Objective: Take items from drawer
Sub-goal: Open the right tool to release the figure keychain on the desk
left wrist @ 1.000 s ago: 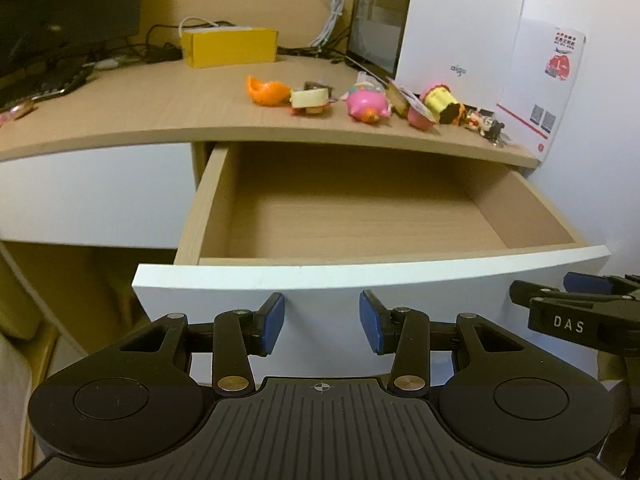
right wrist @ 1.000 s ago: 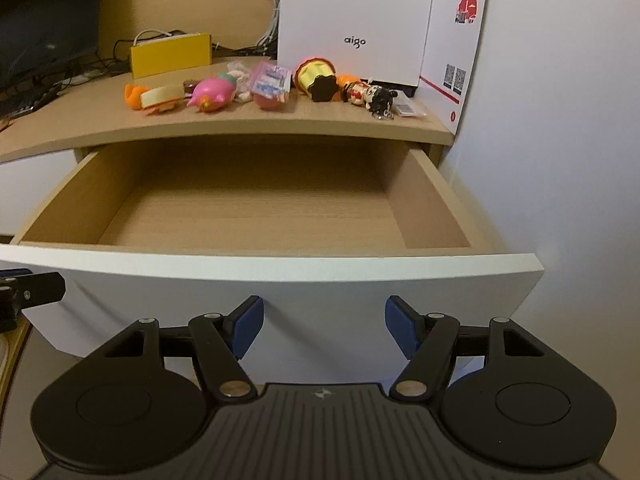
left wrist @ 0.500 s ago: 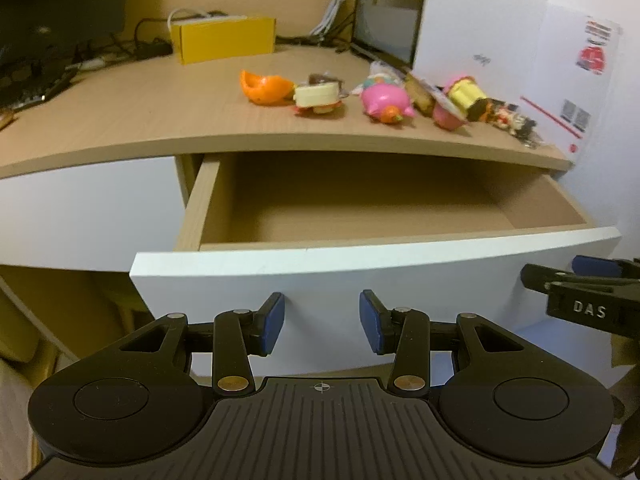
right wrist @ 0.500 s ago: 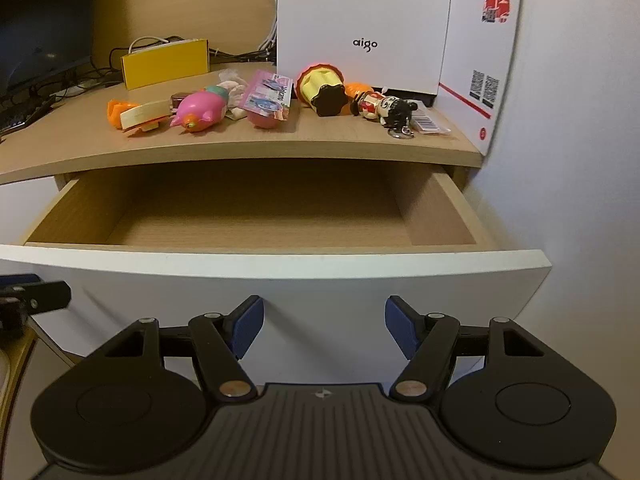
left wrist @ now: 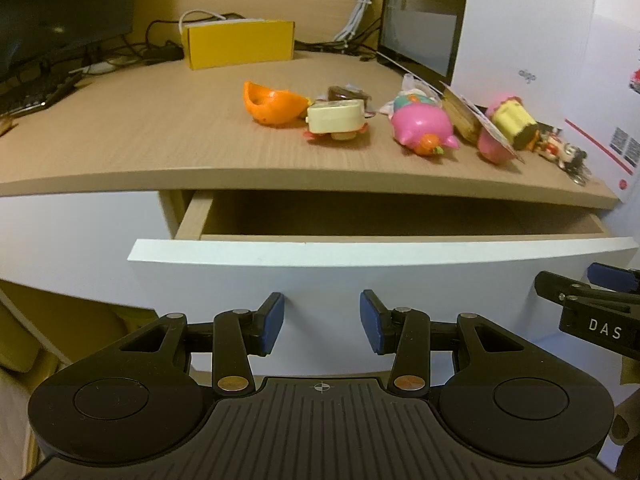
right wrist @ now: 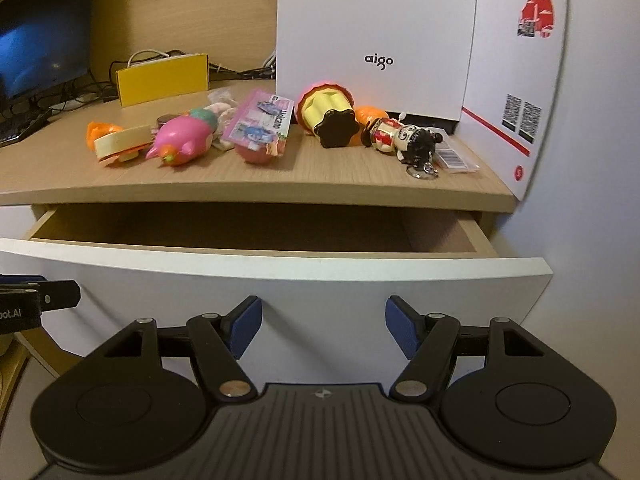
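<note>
Left wrist view: drawer (left wrist: 380, 258) floor hidden behind its white front; both grippers' fingers (left wrist: 271, 322) apart, empty.

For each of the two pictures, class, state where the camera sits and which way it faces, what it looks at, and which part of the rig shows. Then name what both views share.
Left wrist: on the left gripper, facing forward and down at the white drawer front; its own open fingers show, the right gripper at the right edge.
Right wrist: on the right gripper, facing the same drawer front; the left gripper at the left edge.
Shared: the open drawer, pink pig toy, yellow box.
</note>
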Action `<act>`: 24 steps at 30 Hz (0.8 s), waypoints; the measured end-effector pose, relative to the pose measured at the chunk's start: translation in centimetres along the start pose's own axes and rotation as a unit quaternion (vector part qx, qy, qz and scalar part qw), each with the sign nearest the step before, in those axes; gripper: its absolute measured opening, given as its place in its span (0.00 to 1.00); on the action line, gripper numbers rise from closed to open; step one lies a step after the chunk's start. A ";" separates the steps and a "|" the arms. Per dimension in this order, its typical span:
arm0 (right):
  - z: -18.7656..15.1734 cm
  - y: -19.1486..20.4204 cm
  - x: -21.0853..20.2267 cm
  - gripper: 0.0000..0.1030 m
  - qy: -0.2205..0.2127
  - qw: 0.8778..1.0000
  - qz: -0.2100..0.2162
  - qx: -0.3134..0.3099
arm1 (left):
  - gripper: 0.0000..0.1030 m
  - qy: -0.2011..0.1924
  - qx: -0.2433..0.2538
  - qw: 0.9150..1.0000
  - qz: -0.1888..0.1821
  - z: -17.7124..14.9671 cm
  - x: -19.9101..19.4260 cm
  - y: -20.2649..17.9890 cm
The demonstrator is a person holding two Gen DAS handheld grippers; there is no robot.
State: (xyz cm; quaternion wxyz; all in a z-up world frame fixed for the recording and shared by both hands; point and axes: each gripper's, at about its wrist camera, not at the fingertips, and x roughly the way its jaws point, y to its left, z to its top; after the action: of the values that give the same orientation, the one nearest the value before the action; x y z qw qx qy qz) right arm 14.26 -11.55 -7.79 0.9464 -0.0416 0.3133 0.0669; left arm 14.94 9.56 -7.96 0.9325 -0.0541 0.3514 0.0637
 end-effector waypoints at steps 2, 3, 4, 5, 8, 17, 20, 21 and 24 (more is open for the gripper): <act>0.5 -0.2 0.8 0.66 0.000 1.000 0.001 0.002 | 0.45 0.001 0.001 1.000 0.003 0.5 0.8 -0.1; 0.7 -0.3 1.2 0.66 -0.001 1.000 0.001 0.001 | 0.45 0.001 0.001 1.000 0.004 0.8 1.2 -0.2; 0.8 -0.3 1.6 0.66 -0.001 1.000 0.001 0.000 | 0.45 0.001 0.000 1.000 0.005 1.0 1.5 -0.2; 1.1 -0.4 2.0 0.66 -0.001 1.000 0.000 -0.001 | 0.45 0.001 -0.002 1.000 0.006 1.2 1.9 -0.2; 1.6 -0.6 3.1 0.66 -0.002 1.000 -0.002 0.003 | 0.45 -0.001 -0.003 1.000 0.010 1.9 2.9 -0.3; 2.9 -0.6 5.6 0.70 0.003 1.000 0.002 0.008 | 0.53 0.012 -0.014 1.000 0.011 3.7 5.2 -0.2; 2.8 -0.5 5.7 0.70 0.008 1.000 0.003 0.005 | 0.66 0.023 -0.024 0.999 0.003 3.7 5.8 -0.3; 2.9 -0.6 5.7 0.70 0.010 1.000 0.004 0.007 | 0.76 0.024 -0.029 0.999 -0.003 3.7 6.0 -0.3; 3.1 -1.1 5.5 0.70 0.013 1.000 0.000 0.022 | 0.94 0.029 -0.032 0.999 -0.021 3.9 6.6 -0.9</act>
State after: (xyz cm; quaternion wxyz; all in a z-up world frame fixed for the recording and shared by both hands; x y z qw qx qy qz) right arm 20.62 -11.72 -8.58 0.9429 -0.0215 0.3272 0.0594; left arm 22.55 9.76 -9.37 0.9209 -0.0931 0.3746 0.0536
